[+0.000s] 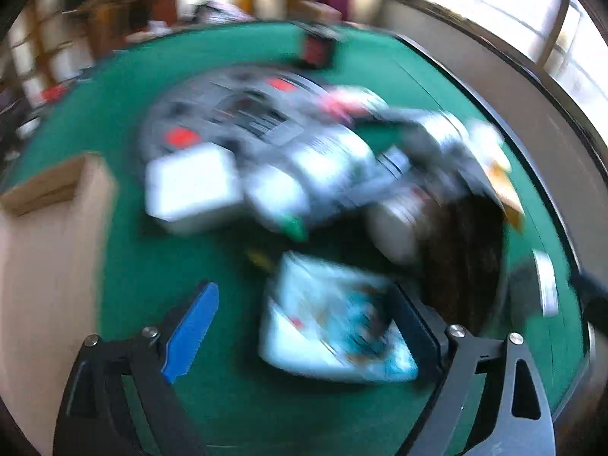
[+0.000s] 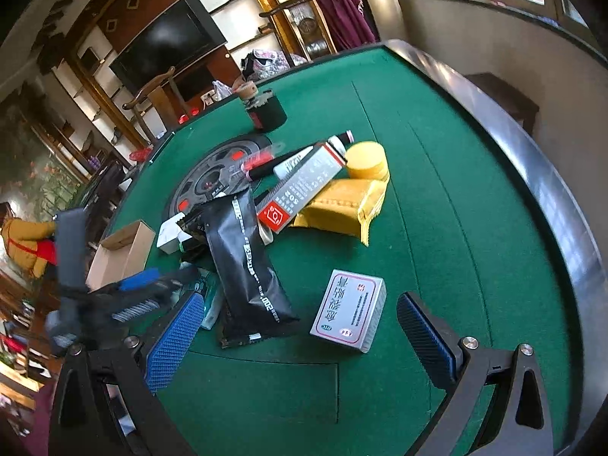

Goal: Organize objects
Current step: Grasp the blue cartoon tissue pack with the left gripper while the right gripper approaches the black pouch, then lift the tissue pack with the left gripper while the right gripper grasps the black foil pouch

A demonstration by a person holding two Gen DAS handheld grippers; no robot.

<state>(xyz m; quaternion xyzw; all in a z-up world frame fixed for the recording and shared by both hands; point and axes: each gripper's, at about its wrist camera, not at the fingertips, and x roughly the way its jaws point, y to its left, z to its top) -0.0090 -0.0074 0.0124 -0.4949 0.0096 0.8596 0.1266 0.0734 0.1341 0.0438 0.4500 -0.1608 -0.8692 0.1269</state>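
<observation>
The left wrist view is badly blurred. My left gripper hangs open over the green table, pointing steeply down. A white and light blue packet lies between its fingers, close against the right finger and well apart from the blue left pad. My right gripper is wide open, low over the table. A white medicine box and the end of a black pouch lie between its fingers, touching neither. The left gripper shows blurred at the left of the right wrist view.
An open cardboard box stands left of the pile. A long box with a red end, a yellow pouch, a yellow round tin and a black-and-red cup lie beyond. A dark raised rim borders the table on the right.
</observation>
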